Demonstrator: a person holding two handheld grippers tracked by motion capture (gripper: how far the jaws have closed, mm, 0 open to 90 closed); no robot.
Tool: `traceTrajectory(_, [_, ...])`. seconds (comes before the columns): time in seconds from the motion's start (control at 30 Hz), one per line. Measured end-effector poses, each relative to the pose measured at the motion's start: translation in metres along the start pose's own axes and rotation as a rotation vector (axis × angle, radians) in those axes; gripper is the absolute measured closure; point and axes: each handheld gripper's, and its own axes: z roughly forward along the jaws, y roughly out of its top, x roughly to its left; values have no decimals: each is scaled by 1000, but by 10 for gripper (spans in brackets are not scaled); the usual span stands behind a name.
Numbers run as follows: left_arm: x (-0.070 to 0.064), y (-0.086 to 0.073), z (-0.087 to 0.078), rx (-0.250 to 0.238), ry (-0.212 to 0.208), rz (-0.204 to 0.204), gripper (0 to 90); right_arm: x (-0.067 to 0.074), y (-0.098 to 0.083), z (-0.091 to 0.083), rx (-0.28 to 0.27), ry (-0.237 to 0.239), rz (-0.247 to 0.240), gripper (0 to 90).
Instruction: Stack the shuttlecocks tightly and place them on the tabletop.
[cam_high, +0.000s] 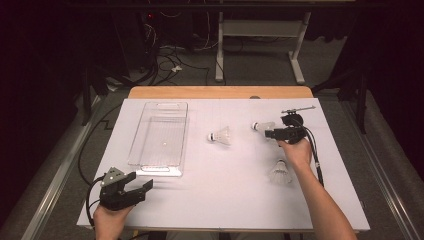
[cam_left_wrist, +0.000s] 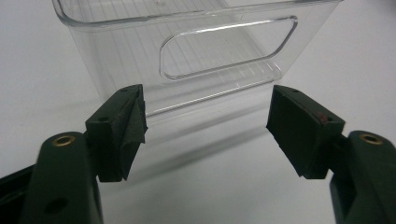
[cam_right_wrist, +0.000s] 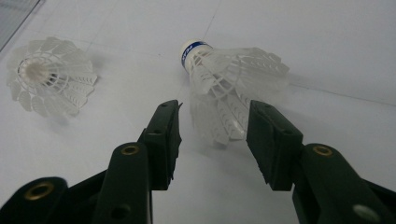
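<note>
Bin (cam_high: 159, 134): clear, empty, left of centre on white table (cam_high: 225, 200).
Shuttlecocks: three on the table. Far right one (cam_right_wrist: 231, 88) lying on its side, skirt between the right gripper (cam_right_wrist: 212, 135) jaws, pads not yet pressing. Middle one (cam_high: 220, 135) right of bin; near right one (cam_high: 280, 172) beside the right wrist.
Right gripper: half open, straddling the far right skirt.
Left gripper (cam_left_wrist: 205, 133): wide, empty, idle at the bin's near end.
Step, judged: pickup of far right shuttlecock. Next: gentle closing on the skirt without crushing, lift, carry left to bin.
</note>
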Motion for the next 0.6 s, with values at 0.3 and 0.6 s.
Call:
traceTrajectory(0.3, [0,0,1,-1,3,0,292,0,4,4,18,2,-7,576])
traceTrajectory(0.6, [0,0,0,2,-2,2,292,5,11,9,51,-17,-20,668])
